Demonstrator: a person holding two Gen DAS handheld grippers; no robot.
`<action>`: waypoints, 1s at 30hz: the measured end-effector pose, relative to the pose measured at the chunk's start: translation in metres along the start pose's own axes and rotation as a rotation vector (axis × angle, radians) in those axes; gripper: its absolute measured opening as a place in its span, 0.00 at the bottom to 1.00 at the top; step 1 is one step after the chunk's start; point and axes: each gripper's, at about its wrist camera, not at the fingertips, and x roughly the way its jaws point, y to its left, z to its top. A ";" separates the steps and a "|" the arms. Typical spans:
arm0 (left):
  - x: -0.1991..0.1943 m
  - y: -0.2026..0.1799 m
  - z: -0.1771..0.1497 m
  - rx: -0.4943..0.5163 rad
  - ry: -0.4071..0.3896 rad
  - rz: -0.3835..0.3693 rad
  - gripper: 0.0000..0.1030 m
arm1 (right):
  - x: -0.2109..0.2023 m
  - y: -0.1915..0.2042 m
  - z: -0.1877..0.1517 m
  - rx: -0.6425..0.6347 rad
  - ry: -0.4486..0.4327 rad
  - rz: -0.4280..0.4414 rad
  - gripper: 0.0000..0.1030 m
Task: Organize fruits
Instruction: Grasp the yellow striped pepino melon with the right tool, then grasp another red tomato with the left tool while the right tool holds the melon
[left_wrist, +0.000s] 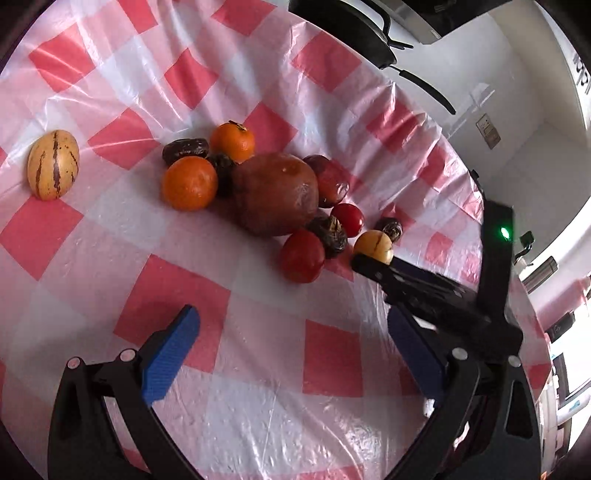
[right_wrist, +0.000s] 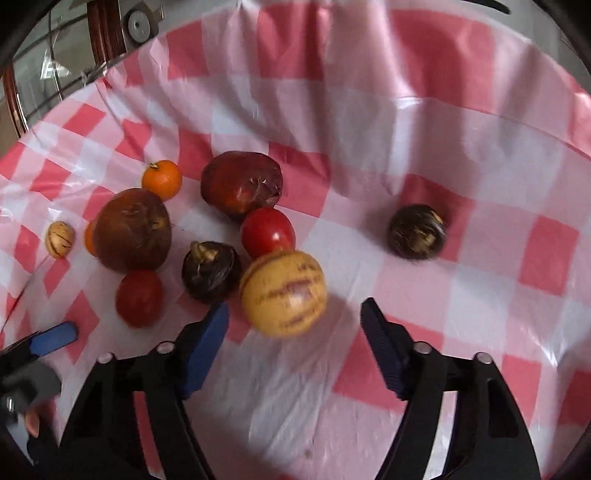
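Note:
Fruits lie in a heap on the red-checked cloth (left_wrist: 177, 295): a big brown fruit (left_wrist: 275, 194), two oranges (left_wrist: 189, 183), two red tomatoes (left_wrist: 302, 255), dark dates (left_wrist: 185, 149) and dark round fruits. A striped yellow melon (left_wrist: 53, 164) lies apart at the left. My left gripper (left_wrist: 291, 328) is open and empty, short of the heap. My right gripper (right_wrist: 295, 317) is open. A second striped yellow melon (right_wrist: 283, 292) lies just ahead of its fingers, nearer the left finger (right_wrist: 207, 343), not gripped. The right gripper also shows in the left wrist view (left_wrist: 373, 266), touching that melon (left_wrist: 373, 245).
A dark round fruit (right_wrist: 416, 231) lies alone to the right of the heap. A black pan (left_wrist: 351, 33) with a long handle stands beyond the table's far edge. A metal rack (right_wrist: 55, 66) stands past the table at the upper left.

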 end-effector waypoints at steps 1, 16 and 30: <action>0.001 -0.002 0.000 0.006 0.002 0.001 0.98 | 0.002 0.001 0.001 -0.002 0.005 0.002 0.63; -0.002 -0.003 0.000 0.012 -0.003 0.017 0.98 | -0.023 -0.002 -0.025 0.072 -0.066 -0.002 0.42; 0.041 -0.041 0.020 0.183 0.035 0.421 0.96 | -0.055 -0.047 -0.057 0.411 -0.176 0.088 0.43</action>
